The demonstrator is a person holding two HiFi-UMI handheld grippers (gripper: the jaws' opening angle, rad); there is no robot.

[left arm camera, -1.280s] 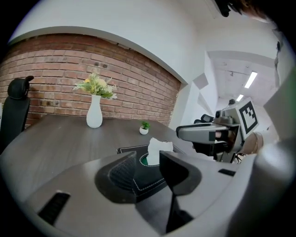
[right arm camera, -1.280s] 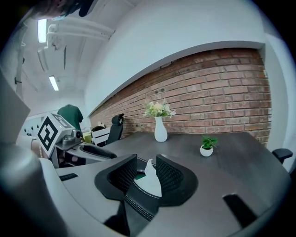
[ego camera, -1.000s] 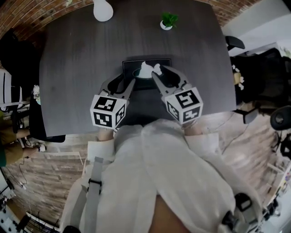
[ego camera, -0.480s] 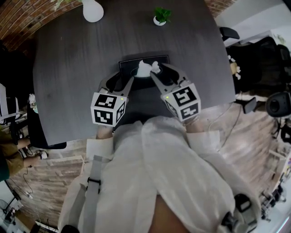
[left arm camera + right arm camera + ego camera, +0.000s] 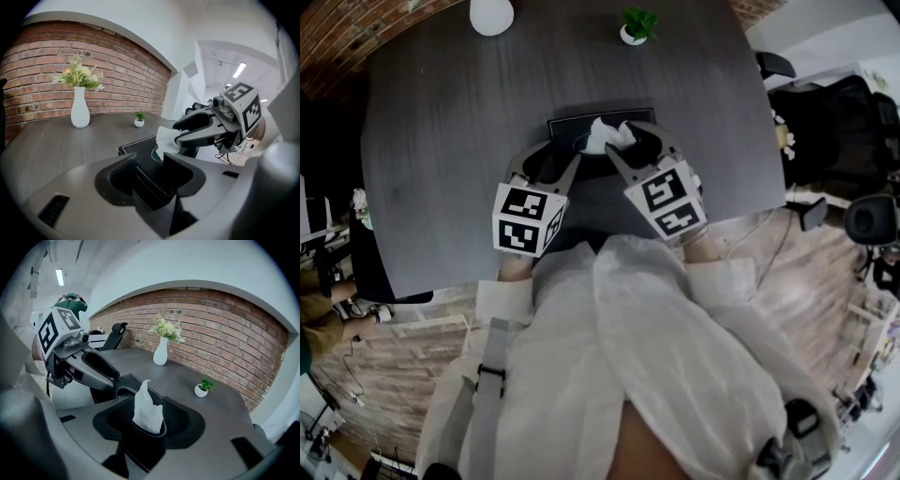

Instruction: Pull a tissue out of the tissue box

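A black tissue box with white stitching lies on the dark wooden table, and a white tissue stands up out of its oval slot. My right gripper straddles the tissue with its jaws opening, and the pads stand clear of it on both sides. My left gripper is at the box's near left corner with its jaws opening. The box edge lies between them, unpressed. In the left gripper view the right gripper shows around the tissue.
A white vase and a small potted plant stand at the table's far edge. In the left gripper view the vase holds flowers before a brick wall. Black office chairs are beyond the table's right side.
My right gripper has rolled, sunk a little toward the box and spread its jaws wider around the tissue. The left gripper has stayed at the box corner and opened slightly.
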